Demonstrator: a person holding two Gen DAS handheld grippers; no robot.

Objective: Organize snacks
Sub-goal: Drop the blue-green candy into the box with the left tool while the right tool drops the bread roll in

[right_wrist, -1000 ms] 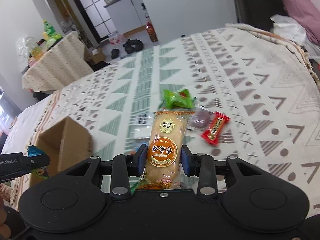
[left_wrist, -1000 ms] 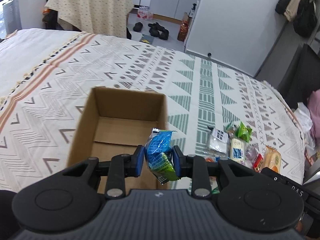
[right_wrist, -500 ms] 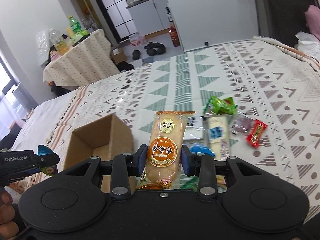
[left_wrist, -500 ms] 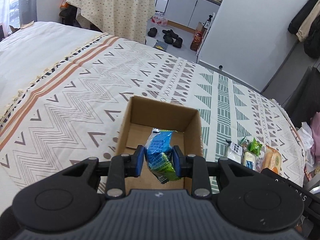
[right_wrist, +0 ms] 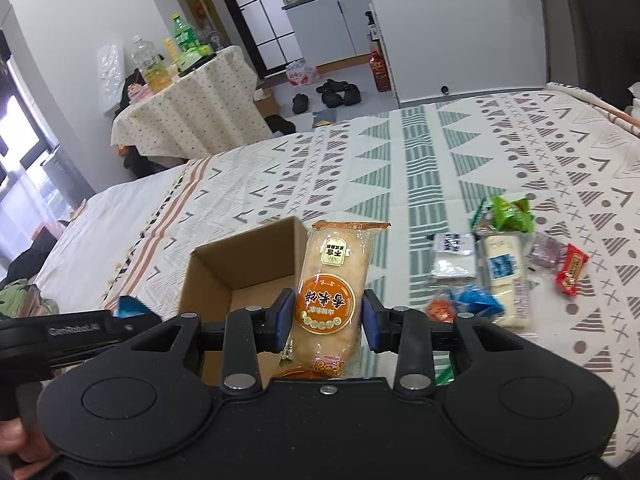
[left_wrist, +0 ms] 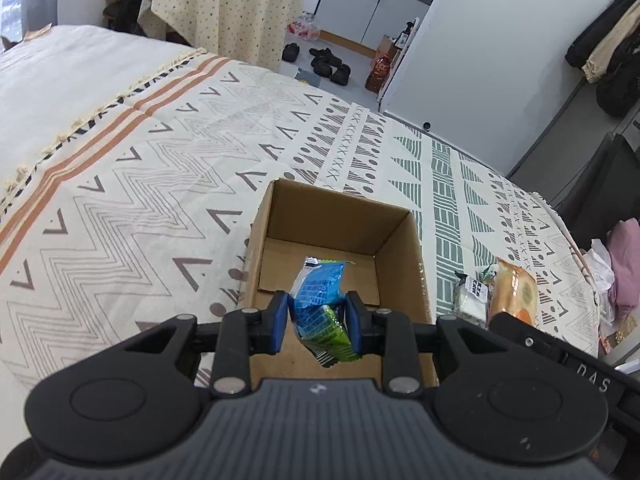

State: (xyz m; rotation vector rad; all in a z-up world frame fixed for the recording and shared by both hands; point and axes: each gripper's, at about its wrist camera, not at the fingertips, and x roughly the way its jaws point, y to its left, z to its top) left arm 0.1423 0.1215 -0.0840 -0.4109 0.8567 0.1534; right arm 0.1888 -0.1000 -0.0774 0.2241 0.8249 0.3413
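An open cardboard box (left_wrist: 404, 256) sits on the patterned bedspread; it also shows in the right wrist view (right_wrist: 224, 268). My left gripper (left_wrist: 318, 322) is shut on a blue and green snack packet (left_wrist: 320, 304) and holds it over the box's near part. My right gripper (right_wrist: 328, 320) is shut on an orange rice cracker packet (right_wrist: 332, 292), just right of the box. That packet shows in the left wrist view (left_wrist: 514, 290). The left gripper's side (right_wrist: 76, 330) is at the left of the right wrist view.
Several loose snacks lie on the bed right of the box: a green packet (right_wrist: 510, 212), a white packet (right_wrist: 504, 276), a red bar (right_wrist: 572, 268), a blue packet (right_wrist: 476, 300). Beyond the bed stand a cloth-covered table (right_wrist: 188, 108) and shoes (right_wrist: 340, 94) on the floor.
Both grippers have moved left toward the box with their packets. The left gripper's packet now hangs over the box's inside; the right gripper's packet is now beside the box's right wall.
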